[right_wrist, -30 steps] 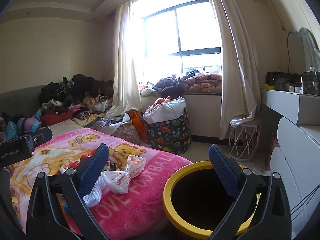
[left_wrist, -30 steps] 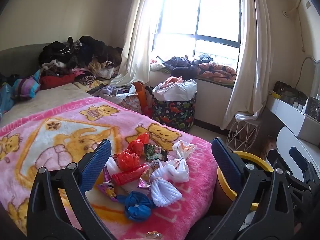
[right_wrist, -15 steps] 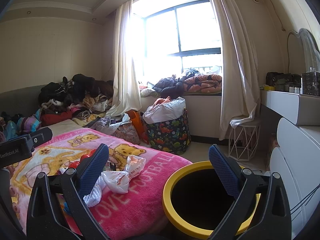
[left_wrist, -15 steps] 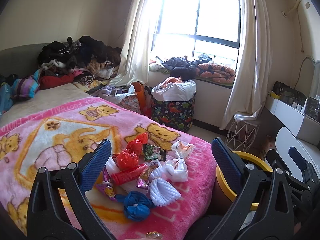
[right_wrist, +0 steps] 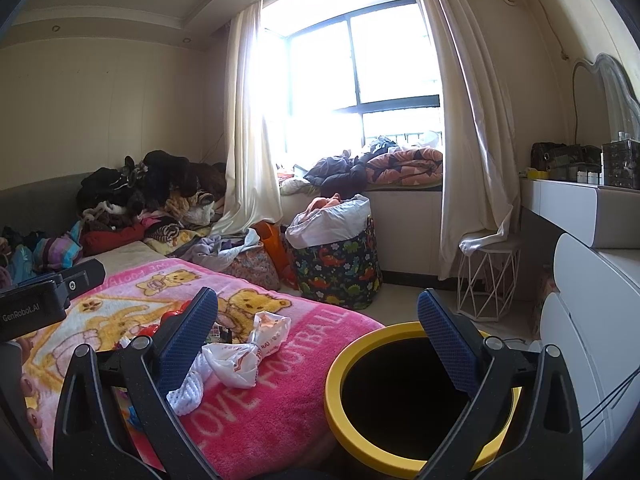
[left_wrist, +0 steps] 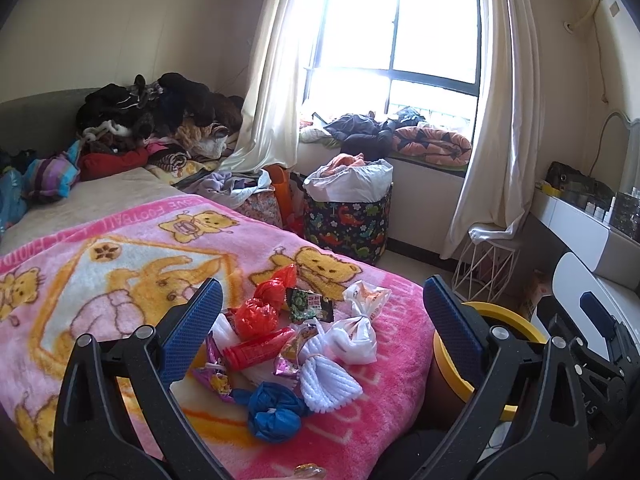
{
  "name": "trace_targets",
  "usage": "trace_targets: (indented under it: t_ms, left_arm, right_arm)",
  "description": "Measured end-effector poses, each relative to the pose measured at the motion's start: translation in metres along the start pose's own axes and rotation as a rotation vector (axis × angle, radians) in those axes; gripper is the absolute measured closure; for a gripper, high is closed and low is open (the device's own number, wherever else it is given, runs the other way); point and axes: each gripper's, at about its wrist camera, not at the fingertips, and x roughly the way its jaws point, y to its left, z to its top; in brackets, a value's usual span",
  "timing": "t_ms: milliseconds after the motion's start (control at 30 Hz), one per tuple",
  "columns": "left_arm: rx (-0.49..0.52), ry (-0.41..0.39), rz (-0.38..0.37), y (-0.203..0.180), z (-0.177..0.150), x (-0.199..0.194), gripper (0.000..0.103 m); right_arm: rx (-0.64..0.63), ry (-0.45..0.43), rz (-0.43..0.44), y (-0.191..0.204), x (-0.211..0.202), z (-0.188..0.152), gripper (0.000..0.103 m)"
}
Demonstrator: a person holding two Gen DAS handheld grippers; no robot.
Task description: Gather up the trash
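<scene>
Several pieces of trash lie bunched on the pink bear blanket (left_wrist: 120, 264): a red plastic bag (left_wrist: 256, 316), a red tube (left_wrist: 256, 348), a blue bag (left_wrist: 274, 406), a white knitted piece (left_wrist: 328, 380), a white printed bag (left_wrist: 356, 334) and snack wrappers (left_wrist: 308, 304). My left gripper (left_wrist: 320, 320) hovers open above this pile, holding nothing. A yellow-rimmed bin (right_wrist: 400, 400) with a dark inside stands on the floor beside the bed. My right gripper (right_wrist: 318, 332) is open and empty over the bed edge and the bin. The white printed bag (right_wrist: 248, 352) shows near its left finger.
Clothes are heaped at the bed's far end (left_wrist: 152, 120) and on the window sill (left_wrist: 384, 132). A dinosaur-print laundry basket (left_wrist: 348, 216) and a white wire stool (left_wrist: 488, 264) stand on the floor. A white dresser (right_wrist: 592, 320) runs along the right.
None of the trash has moved. Both grippers stay open, with only a very slight drift of the left view.
</scene>
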Motion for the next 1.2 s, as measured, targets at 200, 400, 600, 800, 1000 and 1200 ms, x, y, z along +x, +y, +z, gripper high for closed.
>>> trace_targets:
  t_ms: [200,400,600,800,1000,1200]
  left_arm:
    - [0.000,0.000,0.000,0.000,0.000,0.000,0.011]
    - [-0.001,-0.001,0.000,0.000,0.000,-0.001,0.011]
    - [-0.010,0.005,0.009,0.005,0.001,0.001,0.011]
    - [-0.034,-0.006,0.057,0.022,0.002,0.004,0.011]
    - [-0.076,-0.008,0.108,0.043,0.004,0.008,0.011]
    - [-0.135,0.000,0.154,0.070,0.006,0.010,0.011]
  right_arm:
    - [-0.001,0.000,-0.003,0.001,0.000,0.001,0.006]
    - [0.000,0.003,-0.002,-0.001,0.000,0.000,0.006]
    - [0.005,0.017,0.003,-0.003,-0.001,0.004,0.006]
    - [0.001,0.041,0.036,0.010,0.005,0.002,0.006]
    - [-0.016,0.066,0.105,0.031,0.012,-0.001,0.006]
    - [-0.050,0.109,0.189,0.056,0.026,-0.003,0.006]
